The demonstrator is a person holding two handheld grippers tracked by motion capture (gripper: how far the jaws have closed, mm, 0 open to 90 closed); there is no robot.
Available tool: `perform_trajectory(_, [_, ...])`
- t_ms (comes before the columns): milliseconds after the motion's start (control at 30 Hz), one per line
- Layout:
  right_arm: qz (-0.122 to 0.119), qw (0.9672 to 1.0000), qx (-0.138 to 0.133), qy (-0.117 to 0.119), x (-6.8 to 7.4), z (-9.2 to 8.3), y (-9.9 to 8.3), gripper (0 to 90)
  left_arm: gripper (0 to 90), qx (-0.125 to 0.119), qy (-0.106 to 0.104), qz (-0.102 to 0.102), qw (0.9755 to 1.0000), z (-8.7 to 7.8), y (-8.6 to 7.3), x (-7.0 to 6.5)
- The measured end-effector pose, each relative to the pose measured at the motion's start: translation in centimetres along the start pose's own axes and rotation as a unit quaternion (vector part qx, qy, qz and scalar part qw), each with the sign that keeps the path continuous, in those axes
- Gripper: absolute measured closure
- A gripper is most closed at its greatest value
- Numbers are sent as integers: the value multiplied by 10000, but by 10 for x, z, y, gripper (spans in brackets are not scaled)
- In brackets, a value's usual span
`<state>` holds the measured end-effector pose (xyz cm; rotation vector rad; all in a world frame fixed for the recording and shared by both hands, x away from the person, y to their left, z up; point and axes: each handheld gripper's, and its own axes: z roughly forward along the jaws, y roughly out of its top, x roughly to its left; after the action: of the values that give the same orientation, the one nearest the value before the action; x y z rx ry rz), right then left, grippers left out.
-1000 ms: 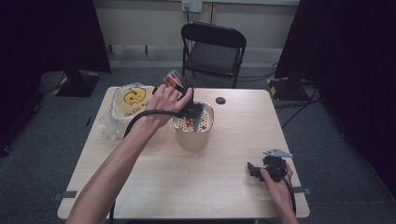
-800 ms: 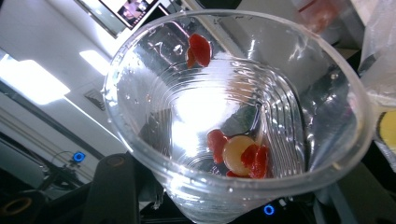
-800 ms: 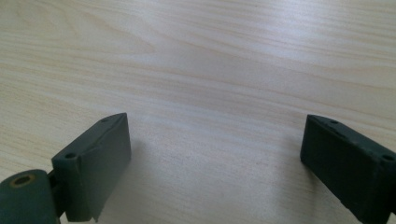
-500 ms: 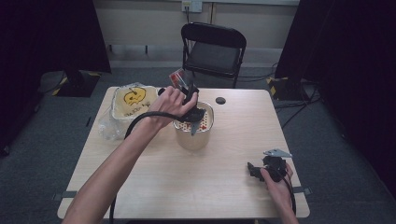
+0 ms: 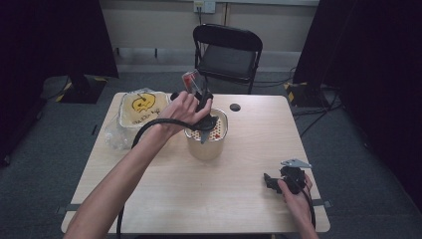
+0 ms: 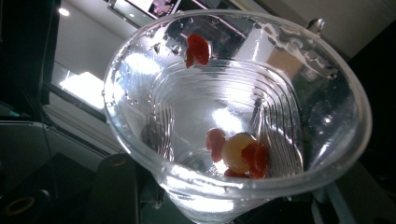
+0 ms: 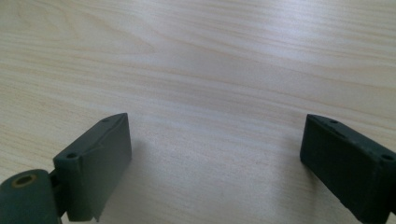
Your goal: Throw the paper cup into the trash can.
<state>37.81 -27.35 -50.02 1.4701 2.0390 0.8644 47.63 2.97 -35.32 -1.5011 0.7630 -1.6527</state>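
Note:
My left gripper (image 5: 199,92) is shut on a clear plastic cup (image 5: 191,79), held up and tilted just behind the rim of a pale metal pot (image 5: 206,144) with a perforated insert. In the left gripper view the cup (image 6: 233,116) opens toward the camera, wet inside, with a few red bits and a pale round piece (image 6: 240,154) near its bottom and one red bit stuck near the rim. My right gripper (image 5: 271,181) rests open on the wooden table (image 5: 199,199) at the front right. Nothing lies between the jaws of the right gripper (image 7: 215,154) but bare wood.
A clear bag with a yellow smiley print (image 5: 139,107) lies at the table's back left. A small black disc (image 5: 235,107) sits near the back edge. A black folding chair (image 5: 229,50) stands behind the table.
My left hand has turned and raised the cup slightly up and to the right, over the pot's back rim. The right gripper has stayed put.

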Motion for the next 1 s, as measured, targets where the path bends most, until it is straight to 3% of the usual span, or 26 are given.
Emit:
perform_trajectory(100, [6,10000,-11,2,0,0,0,86,455,-95,-18,-34,9999,0,1,-1])
perform_trajectory(167, [9,10000,-11,3,0,0,0,85,455,-49,166,80,9998,-2,2,0])
perform_trajectory(333, [10,10000,-11,4,0,0,0,85,453,-20,137,137,9998,-1,6,2])
perform_trajectory(367, [10,10000,-11,1,0,0,0,85,453,38,216,305,9993,-1,7,2])
perform_trajectory(500, [8,10000,-10,4,0,0,0,86,453,55,213,303,9993,-1,6,-1])
perform_trajectory(533, [7,10000,-11,3,0,0,0,86,453,-25,185,128,9997,0,5,-2])
perform_trajectory(700, [7,10000,-11,2,0,0,0,86,453,-49,81,-47,9999,1,1,-1])
perform_trajectory(767, [7,10000,-11,2,0,0,0,86,453,-38,-66,-307,9995,0,0,0])
perform_trajectory(833, [11,10000,-11,3,0,0,0,86,453,-227,-340,-845,9956,1,-4,0])
perform_trajectory(933, [9,10000,-11,14,0,0,0,85,453,-495,-752,-1768,9801,4,-11,1])
perform_trajectory(967, [9,10000,-11,14,0,0,0,85,453,-495,-752,-1768,9801,4,-11,1])
perform_trajectory(1000, [11,10000,-11,15,0,0,0,85,453,-636,-1067,-2300,9652,6,-17,2])
